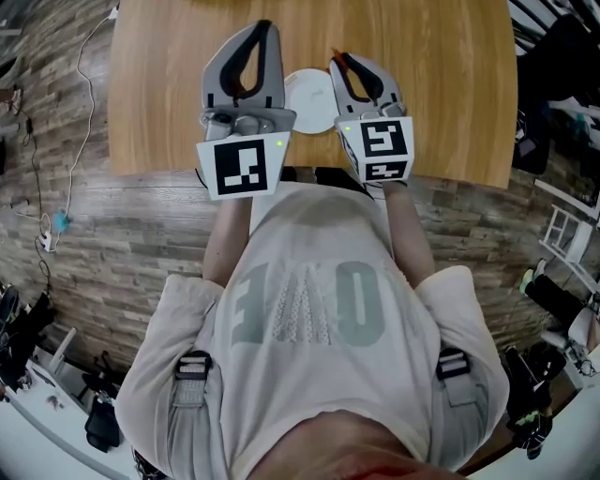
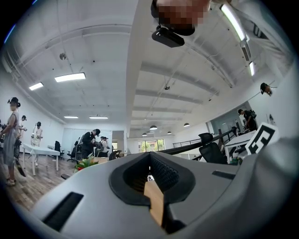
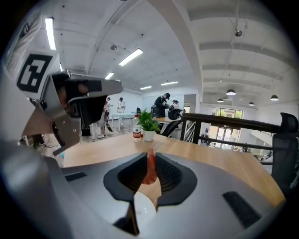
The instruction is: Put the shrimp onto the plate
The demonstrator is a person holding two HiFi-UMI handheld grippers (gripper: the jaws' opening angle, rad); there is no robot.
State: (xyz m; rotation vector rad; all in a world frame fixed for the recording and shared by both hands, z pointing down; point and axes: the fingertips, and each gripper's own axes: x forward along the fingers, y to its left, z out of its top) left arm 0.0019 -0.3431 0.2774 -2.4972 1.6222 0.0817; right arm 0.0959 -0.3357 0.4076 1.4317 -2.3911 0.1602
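A red shrimp point(image 3: 150, 167) is pinched upright between the pads of my right gripper point(image 3: 151, 158); in the head view it shows only as a red tip point(image 1: 341, 59) at that gripper's point(image 1: 343, 64) front. The white plate point(image 1: 309, 96) lies on the wooden table point(image 1: 431, 84) between the two grippers, partly hidden by them. In the right gripper view a piece of the plate point(image 3: 144, 209) shows below the jaws. My left gripper point(image 1: 263, 28) is held left of the plate, jaws together with nothing in them point(image 2: 149, 158). Both grippers are raised above the table and look level across the room.
A potted plant point(image 3: 148, 125) and a small bottle point(image 3: 136, 133) stand at the table's far end. Beyond it are a black railing point(image 3: 224, 123) and an office chair point(image 3: 286, 140). Several people stand in the room point(image 2: 91, 142). Cables lie on the floor point(image 1: 56, 220) to the left.
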